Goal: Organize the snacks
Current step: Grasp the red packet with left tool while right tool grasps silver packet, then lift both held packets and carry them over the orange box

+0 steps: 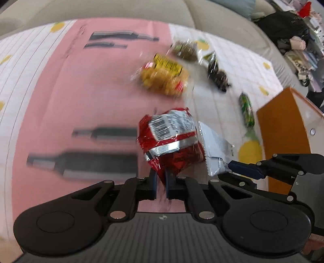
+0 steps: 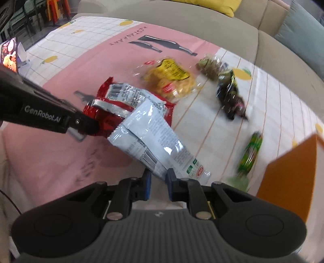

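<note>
Left tool (image 1: 161, 178) on red packet (image 1: 170, 139) (right-view-only: phone (image 2: 9, 53))

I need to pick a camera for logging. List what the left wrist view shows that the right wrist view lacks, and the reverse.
Left wrist only: a pile of dark bags and clothes beyond the sofa.
Right wrist only: a yellow cushion, chairs and a lit screen.
Both: the left gripper shut on the red packet, the right gripper shut on the silver packet, the yellow snack bag and the orange box.
</note>
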A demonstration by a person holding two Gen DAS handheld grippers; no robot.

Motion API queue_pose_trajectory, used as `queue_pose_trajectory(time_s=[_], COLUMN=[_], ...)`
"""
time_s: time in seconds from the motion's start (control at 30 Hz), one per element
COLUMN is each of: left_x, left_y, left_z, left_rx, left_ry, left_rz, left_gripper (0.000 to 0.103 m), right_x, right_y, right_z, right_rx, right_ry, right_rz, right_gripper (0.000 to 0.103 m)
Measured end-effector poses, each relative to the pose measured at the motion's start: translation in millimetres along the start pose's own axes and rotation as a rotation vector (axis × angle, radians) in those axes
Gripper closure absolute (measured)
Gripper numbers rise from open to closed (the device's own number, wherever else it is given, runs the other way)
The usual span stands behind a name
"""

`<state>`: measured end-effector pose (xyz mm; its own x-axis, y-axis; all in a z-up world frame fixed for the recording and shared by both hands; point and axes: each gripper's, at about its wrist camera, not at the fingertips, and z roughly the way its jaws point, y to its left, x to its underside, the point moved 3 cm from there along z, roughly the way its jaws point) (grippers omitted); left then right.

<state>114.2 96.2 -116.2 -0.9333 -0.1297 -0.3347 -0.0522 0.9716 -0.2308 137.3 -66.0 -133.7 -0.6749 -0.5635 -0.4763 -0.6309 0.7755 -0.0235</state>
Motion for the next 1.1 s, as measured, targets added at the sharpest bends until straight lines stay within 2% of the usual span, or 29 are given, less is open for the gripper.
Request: queue_pose_trajectory(time_s=[0.1,0.27,0.37,0.43,0.47,0.53,0.6,0.63,0.73,0.77,0.9,0.97,1.1], left_x=[20.9,41.0,42.5,41.6,39.5,37.6,34.1,32.7,30.5,29.9,28.6,27.6,27.0], left_y=[0.7,0.8,-0.5,-0.3,-1.1,-4.7,-9.8,-13.2,-27.0,-31.1,-40.1,-41.3,-44.8], left_z=[0.2,7.7,9.0,5.8,3.1,-2.3,-8.2,-10.2,-10.5,-8.9,4.3,11.8,19.8], left_rx=[-0.034,0.008,-0.012,-0.041,-0.055,-0.056,-0.064,-0.066,-0.062,-0.064,-0.047,-0.025,0.007], left_ry=[0.042,0.104,0.116,0.1,0.088,0.065,0.034,0.023,0.0,-0.003,0.011,0.032,0.061], left_rz=[0.0,-0.003,0.033,0.066,0.102,0.183,0.268,0.318,0.477,0.533,0.701,0.749,0.826], left_gripper=[0.095,0.09,0.082,0.066,0.061,0.042,0.036,0.032,0.023,0.022,0.019,0.019,0.019], right_x=[11.2,14.4,11.1,10.4,9.6,8.7,7.9,7.6,7.3,6.9,6.9,6.3,5.3], right_y=[12.9,22.0,17.9,11.6,7.7,0.9,-3.5,-5.4,-12.0,-13.5,-18.9,-21.0,-21.7], right_z=[-5.3,-0.8,3.9,5.6,5.9,2.7,-6.0,-10.1,-13.7,-11.4,1.0,7.6,18.9], right_rx=[-0.018,-0.081,-0.103,-0.136,-0.157,-0.186,-0.187,-0.181,-0.162,-0.158,-0.149,-0.149,-0.176], right_ry=[-0.018,-0.051,-0.069,-0.073,-0.072,-0.075,-0.102,-0.116,-0.129,-0.117,-0.093,-0.086,-0.077], right_rz=[0.074,0.188,0.229,0.273,0.293,0.317,0.29,0.268,0.199,0.179,0.161,0.174,0.187], right_gripper=[0.089,0.089,0.089,0.086,0.085,0.084,0.074,0.066,0.055,0.047,0.041,0.033,0.032])
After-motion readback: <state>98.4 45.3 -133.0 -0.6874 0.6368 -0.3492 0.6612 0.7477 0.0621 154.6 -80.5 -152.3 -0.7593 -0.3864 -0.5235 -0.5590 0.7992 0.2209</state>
